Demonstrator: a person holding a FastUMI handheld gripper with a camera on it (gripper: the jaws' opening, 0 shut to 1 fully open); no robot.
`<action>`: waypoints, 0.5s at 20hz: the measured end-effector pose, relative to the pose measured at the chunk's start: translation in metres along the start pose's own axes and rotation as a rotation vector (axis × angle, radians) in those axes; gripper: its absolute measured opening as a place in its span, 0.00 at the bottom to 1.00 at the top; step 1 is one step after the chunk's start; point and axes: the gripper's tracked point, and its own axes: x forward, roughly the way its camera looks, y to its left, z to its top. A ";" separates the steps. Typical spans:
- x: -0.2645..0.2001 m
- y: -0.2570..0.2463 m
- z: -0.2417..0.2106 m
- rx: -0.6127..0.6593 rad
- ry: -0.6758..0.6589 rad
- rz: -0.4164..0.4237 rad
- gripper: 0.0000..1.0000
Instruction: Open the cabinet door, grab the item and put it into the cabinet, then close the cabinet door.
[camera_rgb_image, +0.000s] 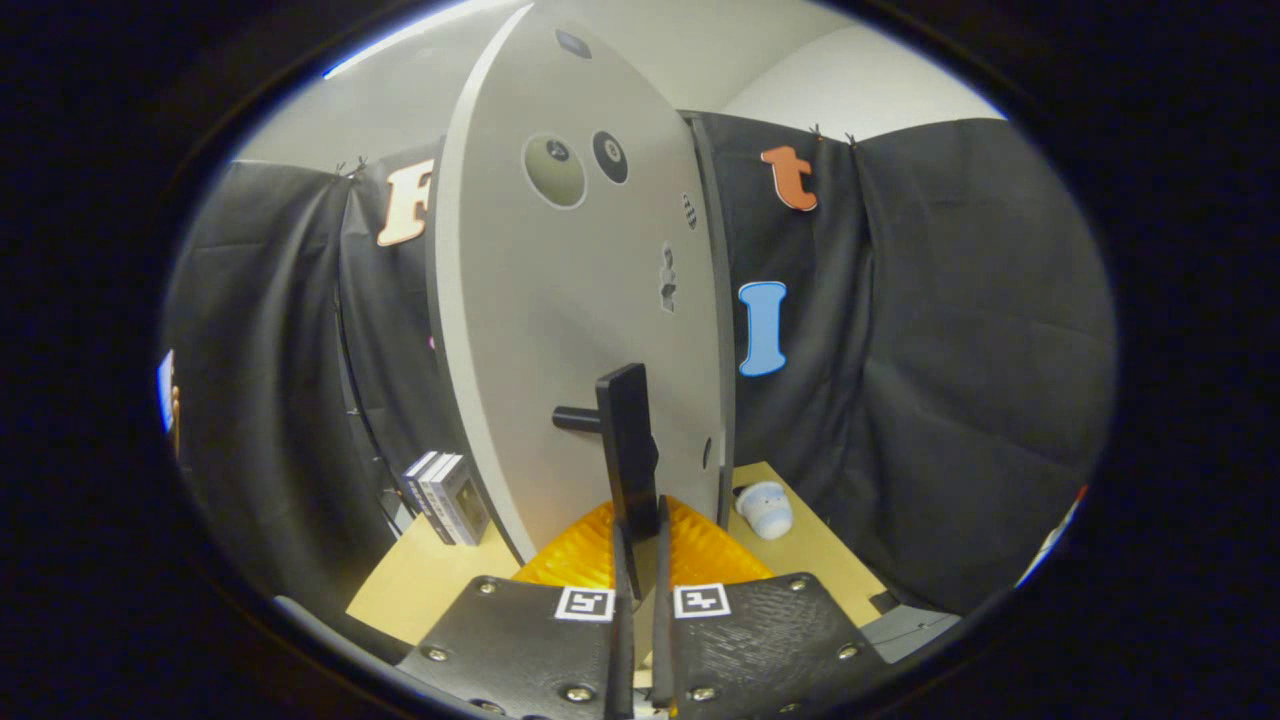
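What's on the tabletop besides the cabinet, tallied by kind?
Small boxes, upright together left of the cabinet door: 3
Soft toy, lying right of the door: 1
Total: 4
The gripper has its jaws shut on the door handle.

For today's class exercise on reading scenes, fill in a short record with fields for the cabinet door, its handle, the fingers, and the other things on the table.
door: cabinet door, ajar, seen edge-on
handle: black bar handle, between the fingers
fingers: gripper shut on handle
table: wooden table
beside door: small boxes
other side: pale plush toy
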 end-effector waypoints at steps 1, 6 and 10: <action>-0.002 -0.004 -0.003 -0.003 0.005 0.011 0.07; -0.003 -0.038 -0.002 0.132 0.007 -0.012 0.07; -0.010 -0.072 -0.001 0.093 -0.020 -0.098 0.07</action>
